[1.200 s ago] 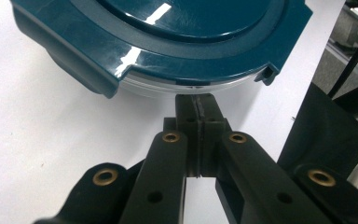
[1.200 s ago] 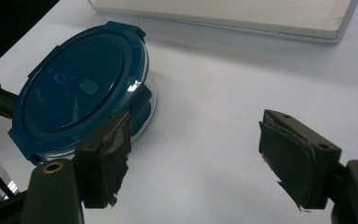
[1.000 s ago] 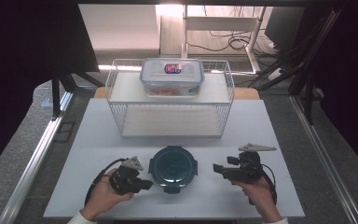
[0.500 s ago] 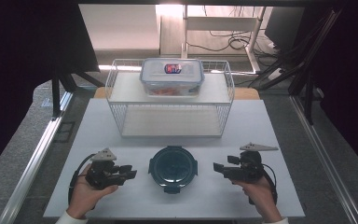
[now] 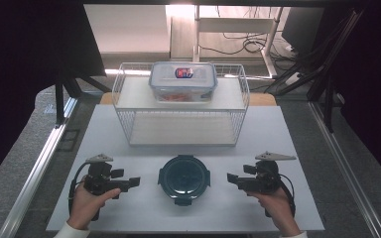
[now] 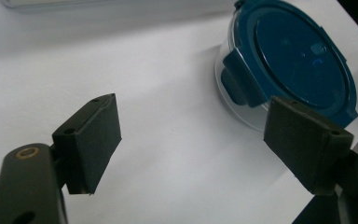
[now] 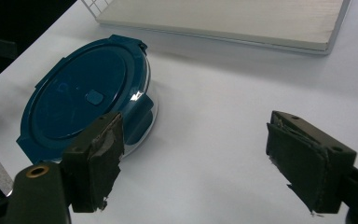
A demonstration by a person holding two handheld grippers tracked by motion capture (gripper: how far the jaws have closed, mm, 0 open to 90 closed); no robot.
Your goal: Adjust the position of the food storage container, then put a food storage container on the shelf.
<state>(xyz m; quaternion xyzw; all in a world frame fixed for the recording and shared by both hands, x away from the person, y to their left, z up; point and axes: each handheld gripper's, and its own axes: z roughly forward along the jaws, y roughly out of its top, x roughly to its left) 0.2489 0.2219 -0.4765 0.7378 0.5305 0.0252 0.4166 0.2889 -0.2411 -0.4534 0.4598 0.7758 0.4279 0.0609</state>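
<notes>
A round clear container with a dark blue lid (image 5: 184, 177) sits on the white table, between my two grippers. My left gripper (image 5: 133, 182) is to its left, a short gap away, pointing at it. Its jaws have just been opening, and they stand wide with nothing between them (image 6: 193, 140); the container (image 6: 298, 60) lies beyond the right jaw. My right gripper (image 5: 232, 179) is on the container's right, also apart from it. Its jaws have just been opening further too and hold nothing (image 7: 200, 163). The container (image 7: 84, 98) shows past the left jaw.
A white wire rack (image 5: 124, 87) stands at the back of the table, with a rectangular lidded food box (image 5: 182, 81) on its top shelf. The rack's base board (image 7: 223, 18) lies ahead. Bare table (image 5: 297, 148) surrounds the container.
My left gripper has drawn back to the left, away from the round container, and its jaws have opened. The right hand has stayed where it was.
</notes>
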